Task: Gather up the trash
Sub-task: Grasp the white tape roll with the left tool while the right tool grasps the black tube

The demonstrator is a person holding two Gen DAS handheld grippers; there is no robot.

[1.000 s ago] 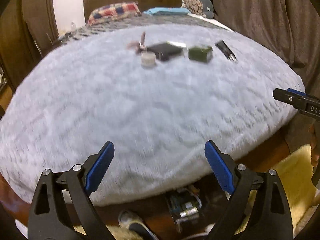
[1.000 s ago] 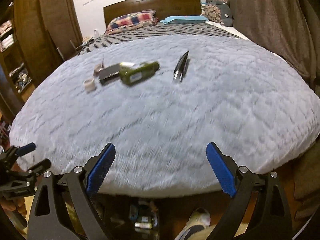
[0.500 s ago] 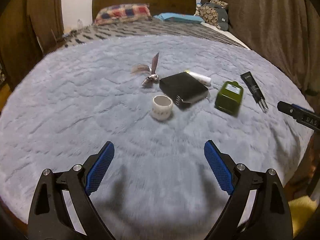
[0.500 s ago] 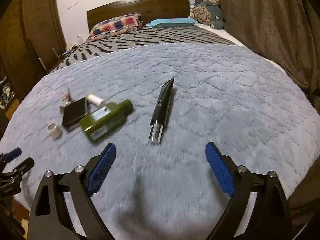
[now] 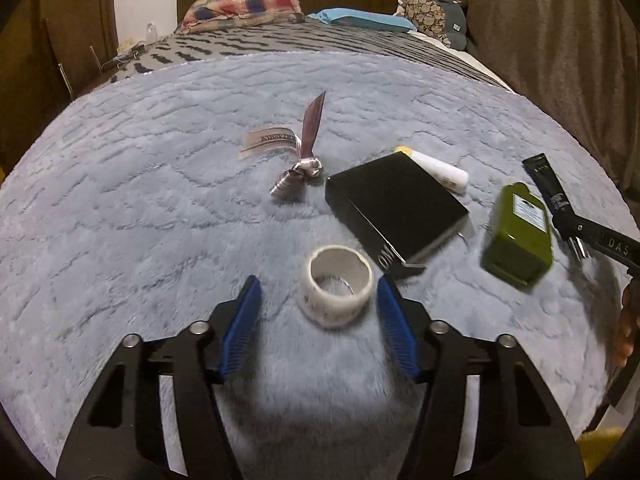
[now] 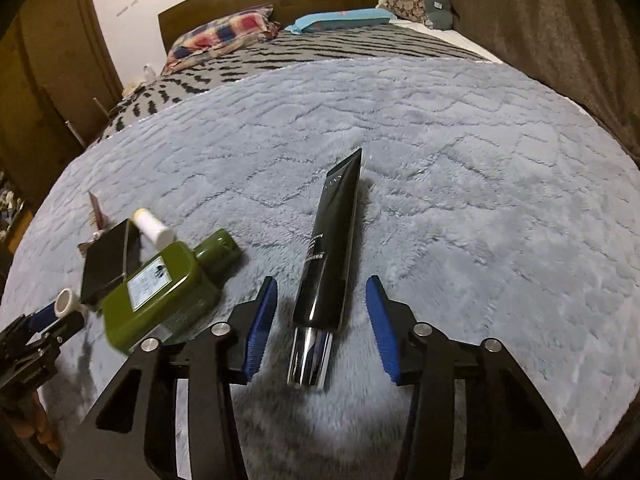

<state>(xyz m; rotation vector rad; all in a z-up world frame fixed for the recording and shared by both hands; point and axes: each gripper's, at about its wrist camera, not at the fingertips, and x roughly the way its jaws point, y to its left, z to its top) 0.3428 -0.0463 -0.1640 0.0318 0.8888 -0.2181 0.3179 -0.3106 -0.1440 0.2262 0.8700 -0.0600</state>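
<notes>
Tube (image 6: 335, 240) lies lengthwise betw my right tongs (image 6: 322, 326), cap end nearest, tape ring (image 5: 337, 285) sits betw left tongs (image 5: 318, 325); both pairs closing, not yet gripping.

The left gripper (image 5: 318, 312) is closing its jaws around a white tape roll (image 5: 339, 285) lying at lower centre on the grey fleece blanket (image 5: 140, 208); the blue pads are not yet pressing on it. Just right of the roll a black box (image 5: 394, 208) is lying, a white tube (image 5: 438, 170) behind it. Further right a green bottle (image 5: 518, 234) and a black tube (image 5: 550, 190) are resting, the right gripper (image 5: 608, 242) reaching in at the right edge. A ribboned tag (image 5: 298, 152) is sitting above centre.
</notes>
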